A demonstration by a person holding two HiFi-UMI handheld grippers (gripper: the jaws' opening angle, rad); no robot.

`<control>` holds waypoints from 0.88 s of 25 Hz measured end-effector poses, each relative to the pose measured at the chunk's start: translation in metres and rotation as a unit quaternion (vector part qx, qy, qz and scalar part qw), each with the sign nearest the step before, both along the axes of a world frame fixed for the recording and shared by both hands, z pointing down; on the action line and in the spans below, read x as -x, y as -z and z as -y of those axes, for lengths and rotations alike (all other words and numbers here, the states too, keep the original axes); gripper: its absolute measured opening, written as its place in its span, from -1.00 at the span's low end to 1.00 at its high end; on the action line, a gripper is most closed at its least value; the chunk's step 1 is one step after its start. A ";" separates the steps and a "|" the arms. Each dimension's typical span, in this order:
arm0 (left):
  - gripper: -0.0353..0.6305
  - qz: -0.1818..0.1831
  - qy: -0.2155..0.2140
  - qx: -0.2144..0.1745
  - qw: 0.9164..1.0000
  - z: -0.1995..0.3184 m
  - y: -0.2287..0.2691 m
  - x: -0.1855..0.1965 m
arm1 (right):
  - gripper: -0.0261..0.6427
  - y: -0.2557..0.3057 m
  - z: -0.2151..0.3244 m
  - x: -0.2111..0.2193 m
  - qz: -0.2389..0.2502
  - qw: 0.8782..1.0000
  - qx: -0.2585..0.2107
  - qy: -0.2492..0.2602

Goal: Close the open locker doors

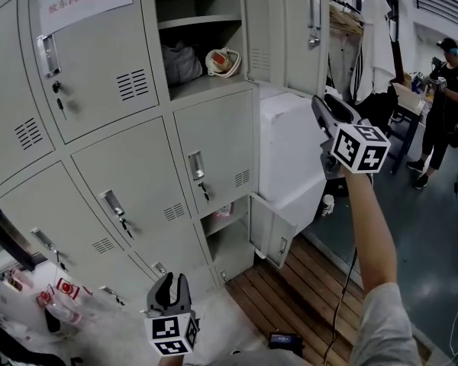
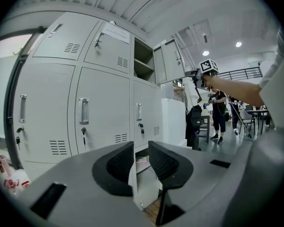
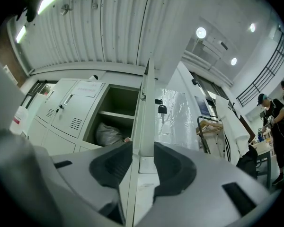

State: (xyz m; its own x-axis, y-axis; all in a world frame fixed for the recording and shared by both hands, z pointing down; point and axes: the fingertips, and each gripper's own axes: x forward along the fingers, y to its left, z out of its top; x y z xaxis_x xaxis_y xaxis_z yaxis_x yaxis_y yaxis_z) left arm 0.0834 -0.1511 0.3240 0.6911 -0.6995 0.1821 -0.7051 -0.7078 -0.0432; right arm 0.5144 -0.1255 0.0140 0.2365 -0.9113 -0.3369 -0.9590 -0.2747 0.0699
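Note:
The grey lockers [image 1: 122, 166] have two doors standing open. The upper locker door [image 1: 286, 29] swings out to the right. In the right gripper view its thin edge [image 3: 146, 108] runs straight between the pads of my right gripper [image 3: 143, 167], which is shut on it. The head view shows that gripper [image 1: 322, 104] raised at the door's bottom corner. The lower locker door [image 1: 272, 233] hangs open near the floor. My left gripper [image 1: 172, 280] sits low in front of the lockers, slightly open with nothing in it. Through the gap of this gripper [image 2: 141, 162] the lower door [image 2: 146, 186] shows at a distance.
A grey bundle [image 1: 185, 63] and a round white item [image 1: 223, 61] lie in the upper locker. A white box [image 1: 294, 151] stands right of the lockers. Wooden slats [image 1: 290, 296] cover the floor below. Plastic bags [image 1: 30, 296] sit at lower left. A person [image 1: 446, 105] stands far right.

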 end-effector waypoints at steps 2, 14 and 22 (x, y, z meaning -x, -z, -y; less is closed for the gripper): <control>-0.64 -0.001 0.002 0.001 1.000 0.001 -0.002 0.002 | -0.48 0.001 0.002 0.011 -0.004 1.000 0.000 0.013; -0.63 0.002 0.035 0.007 0.999 0.010 -0.007 0.027 | -0.54 0.009 0.039 0.098 -0.032 0.994 -0.016 0.101; -0.64 0.009 0.053 0.009 0.999 0.019 -0.011 0.041 | -0.50 0.009 0.060 0.137 -0.053 0.990 -0.030 0.130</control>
